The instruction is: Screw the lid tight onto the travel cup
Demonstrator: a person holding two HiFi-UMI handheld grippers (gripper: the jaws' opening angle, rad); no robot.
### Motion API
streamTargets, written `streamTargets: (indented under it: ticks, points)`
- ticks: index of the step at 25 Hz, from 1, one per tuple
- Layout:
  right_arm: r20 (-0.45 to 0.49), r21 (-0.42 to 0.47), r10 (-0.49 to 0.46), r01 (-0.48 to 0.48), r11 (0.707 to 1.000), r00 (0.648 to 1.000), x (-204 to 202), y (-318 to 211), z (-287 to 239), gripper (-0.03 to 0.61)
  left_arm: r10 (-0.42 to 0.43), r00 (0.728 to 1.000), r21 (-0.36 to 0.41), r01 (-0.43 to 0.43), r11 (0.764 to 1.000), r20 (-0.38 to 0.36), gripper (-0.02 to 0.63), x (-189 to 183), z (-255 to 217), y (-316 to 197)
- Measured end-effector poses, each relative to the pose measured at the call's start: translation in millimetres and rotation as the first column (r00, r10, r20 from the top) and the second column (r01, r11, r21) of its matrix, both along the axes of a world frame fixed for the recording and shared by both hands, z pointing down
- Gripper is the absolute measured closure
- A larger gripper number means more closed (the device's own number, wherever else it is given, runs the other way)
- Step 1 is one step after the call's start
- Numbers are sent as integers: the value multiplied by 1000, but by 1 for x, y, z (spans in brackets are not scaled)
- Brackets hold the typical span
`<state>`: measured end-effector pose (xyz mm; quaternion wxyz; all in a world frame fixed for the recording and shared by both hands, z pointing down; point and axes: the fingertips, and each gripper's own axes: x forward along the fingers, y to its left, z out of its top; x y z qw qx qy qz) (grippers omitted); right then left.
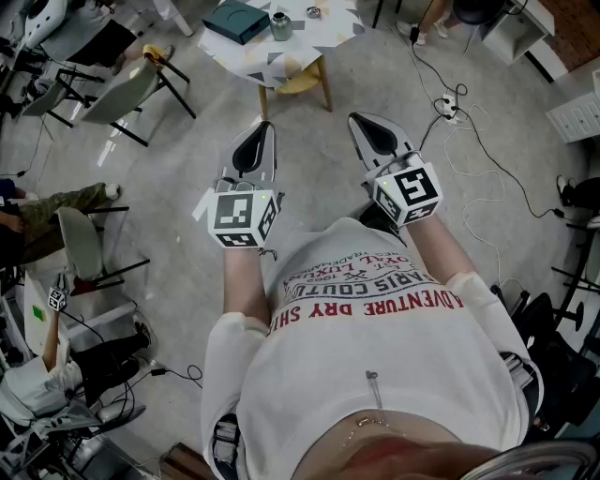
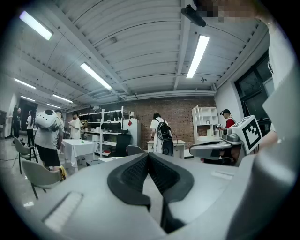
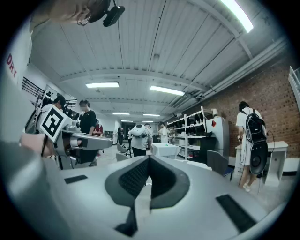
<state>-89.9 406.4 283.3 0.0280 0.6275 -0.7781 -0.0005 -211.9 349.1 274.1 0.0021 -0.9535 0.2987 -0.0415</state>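
The travel cup (image 1: 280,25) stands upright on the worktop (image 1: 281,58), a small table with wooden legs and a pale patterned cover, at the far end of the head view. From here the cup reads as a short, dark grey-green cylinder with a lighter top; finer detail is too small to tell. It sits about the middle of the worktop's visible part. A dark teal case (image 1: 236,21) lies flat on the worktop's left part, and a small round grey piece (image 1: 313,12) rests toward the worktop's right; whether that piece is the lid cannot be told.

Both grippers are held level over the grey floor (image 1: 309,178) on the near side of the worktop, well apart from it, in front of the person's white printed T-shirt (image 1: 375,319). The left gripper (image 1: 265,127) has its fingers (image 2: 131,176) pressed together with nothing between them. The right gripper (image 1: 356,119) likewise has its fingers (image 3: 133,180) closed on each other, empty.

Left of the worktop stands a pale folding chair (image 1: 131,89); right of it a power strip (image 1: 448,101) and cables lie on the floor.
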Motion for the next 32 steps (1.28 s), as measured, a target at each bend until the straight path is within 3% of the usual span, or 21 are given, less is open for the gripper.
streamTargets:
  ticks: [19,20,22,23,32]
  points:
    - [73,-32,-14,16,999,997,-4,-14,11,568,18,1000,1,-18,1000,-13,594,-9,11,-4]
    - [68,-38,-28,30,999,997,-5,-17,13,563,23,999,-6,-23,1000,-24,581,-10,13,-6]
    - [44,-65,-50,53,996,998,-4,-24,19,412,30,999,-37,-32,999,-41,397,-10,21,-11]
    - [30,-83,-56,58,995,998,-2,-27,23,359,29,999,-53,-31,998,-42,356,-10,26,-14]
    - [-4,-125,-95,94,988,995,32,-72,34,356,-39,999,-89,37,995,-28,356,5,43,-50]
